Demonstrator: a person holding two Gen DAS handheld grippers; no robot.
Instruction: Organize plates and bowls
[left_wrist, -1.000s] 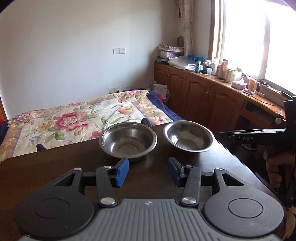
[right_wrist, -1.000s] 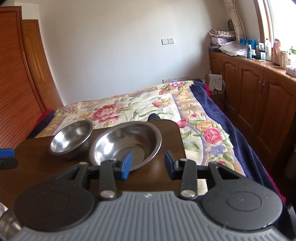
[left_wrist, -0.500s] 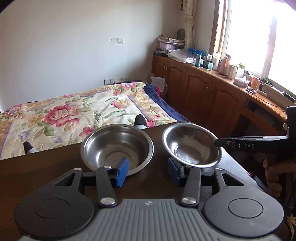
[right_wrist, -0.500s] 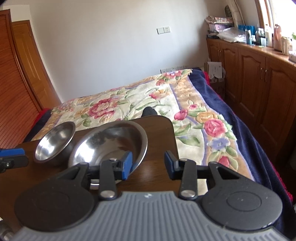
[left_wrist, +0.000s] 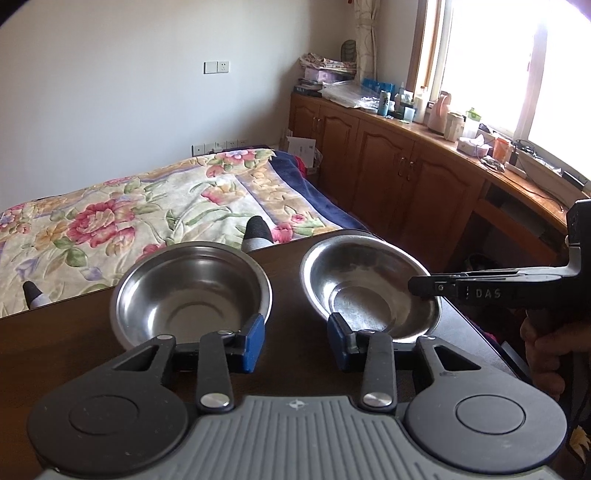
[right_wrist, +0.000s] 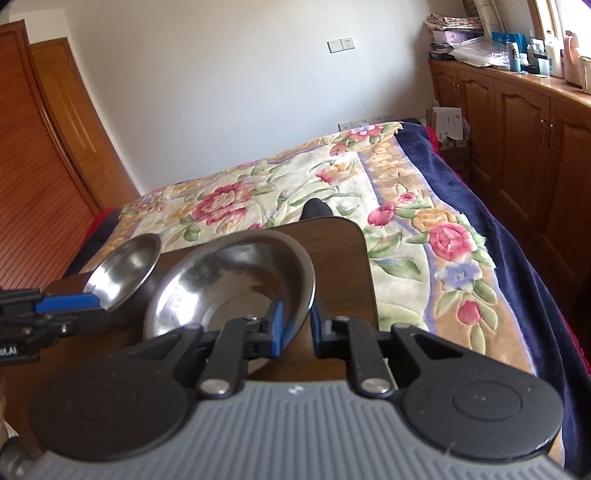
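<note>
two steel bowls sit side by side on the dark wooden desk (left_wrist: 74, 343), near its far edge. the right tongs (right_wrist: 295, 326) have come round the near rim of the right bowl (right_wrist: 229, 284), one blue pad inside and the other outside, with the bowl looking tipped; whether they have fully pinched the rim i cannot tell. the left tongs (left_wrist: 295, 341) are apart and empty, hovering just short of the left bowl (left_wrist: 192, 291), in line with the gap between the bowls.

this looks like the pick-up step: grab one bowl so it can be nested in the other. the next move calls for a firm pinch on the thin, slippery rim, then a lift across.

behind the desk is a bed with a floral blanket (left_wrist: 147, 206), wooden cabinets (left_wrist: 399, 173) under a bright window, and a wooden door (right_wrist: 44, 166) on the left.
</note>
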